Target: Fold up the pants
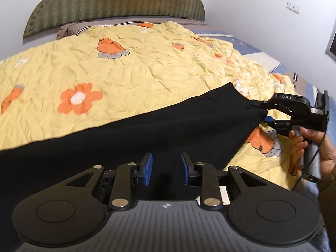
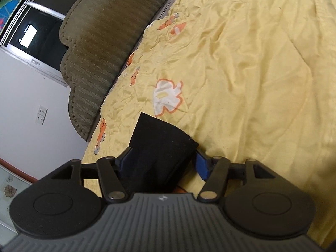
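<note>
Black, soft fabric pants [image 1: 147, 130] spread in a long band over a wrinkled yellow bedspread [image 1: 136, 71] with orange flower and carrot prints, running from under the left gripper [image 1: 166, 167] out to the right gripper [image 1: 265, 113]. Green ribbed upholstered headboard [image 1: 115, 0] behind, white wall [image 1: 262, 4] with light switches, dark window [image 2: 42, 29] in the right wrist view. Left gripper's blue pads parted a little, above the cloth, pinching nothing. Right gripper [image 2: 160, 160] spread wider, pants end [image 2: 159, 147] lying loose between its pads, unclamped, handle in a person's hand [image 1: 310, 147]
</note>
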